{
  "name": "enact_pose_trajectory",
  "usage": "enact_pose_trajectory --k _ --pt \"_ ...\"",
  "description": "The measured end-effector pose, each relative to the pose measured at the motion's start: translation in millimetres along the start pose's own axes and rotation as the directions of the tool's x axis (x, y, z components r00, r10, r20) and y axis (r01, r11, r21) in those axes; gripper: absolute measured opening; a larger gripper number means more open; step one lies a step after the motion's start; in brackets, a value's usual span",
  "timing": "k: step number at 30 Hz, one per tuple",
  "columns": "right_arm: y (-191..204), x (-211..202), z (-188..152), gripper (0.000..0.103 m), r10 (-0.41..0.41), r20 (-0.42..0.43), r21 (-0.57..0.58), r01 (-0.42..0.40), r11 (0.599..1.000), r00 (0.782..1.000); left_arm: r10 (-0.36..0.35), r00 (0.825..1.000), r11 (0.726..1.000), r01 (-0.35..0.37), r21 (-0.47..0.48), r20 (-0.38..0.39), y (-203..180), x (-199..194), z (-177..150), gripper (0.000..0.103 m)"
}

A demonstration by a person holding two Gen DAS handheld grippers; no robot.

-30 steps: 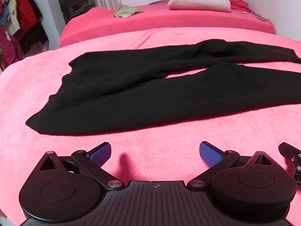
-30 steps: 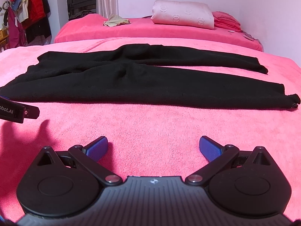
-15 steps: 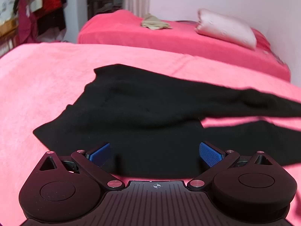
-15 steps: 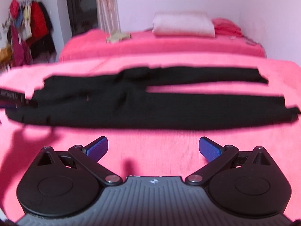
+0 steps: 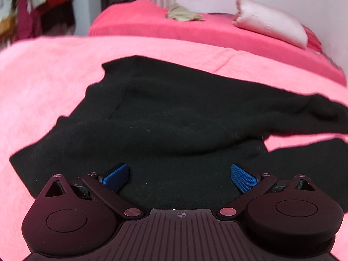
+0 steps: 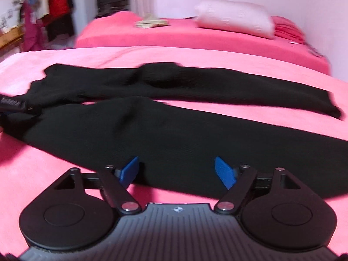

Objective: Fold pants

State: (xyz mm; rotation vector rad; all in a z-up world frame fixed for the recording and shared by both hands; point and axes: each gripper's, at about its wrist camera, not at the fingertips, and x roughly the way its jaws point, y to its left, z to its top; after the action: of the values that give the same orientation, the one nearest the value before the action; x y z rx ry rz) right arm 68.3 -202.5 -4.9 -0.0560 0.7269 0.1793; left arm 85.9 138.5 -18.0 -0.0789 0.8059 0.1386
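With the left tongs (image 5: 178, 177) wide over the waist and the right tongs (image 6: 177, 171) closing (nothing pinched yet) on the near leg, bite deep into the pants (image 6: 174, 130) before lifting.

Between your left gripper (image 5: 179, 177) blue, cross-hatched pads (image 5: 243, 177) you see plain black pants (image 5: 174, 119), with more of the same black past the tips. Around them, the blanket (image 5: 43, 82) is salmon pink. Beyond your right gripper (image 6: 177, 170) blue pads, the far bed (image 6: 195, 37) is deeper pink, its pillow (image 6: 235, 20) pale pink, possibly patterned through the blur. Both gripper bodies are matt black.
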Motion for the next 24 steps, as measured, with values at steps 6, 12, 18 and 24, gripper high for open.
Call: enact_pose_trajectory --k 6,12,18,24 --pt "-86 -64 -25 0.093 -0.193 0.052 0.281 0.171 0.944 0.980 -0.051 0.998 0.996 0.053 -0.074 0.033 14 0 0 0.103" --pt "-156 -73 -45 0.087 -0.132 0.020 0.652 0.087 0.753 0.991 -0.065 0.996 0.993 0.070 -0.096 0.055 16 -2 -2 0.103" --pt "-172 -48 -37 0.054 -0.172 0.089 0.710 0.059 0.702 0.981 -0.085 0.993 0.988 0.094 -0.126 0.076 21 -4 -4 0.103" --pt "-187 -61 -33 0.009 -0.223 0.095 0.709 0.092 0.699 0.970 -0.138 0.983 0.966 0.161 -0.201 0.124 34 -10 -9 0.103"
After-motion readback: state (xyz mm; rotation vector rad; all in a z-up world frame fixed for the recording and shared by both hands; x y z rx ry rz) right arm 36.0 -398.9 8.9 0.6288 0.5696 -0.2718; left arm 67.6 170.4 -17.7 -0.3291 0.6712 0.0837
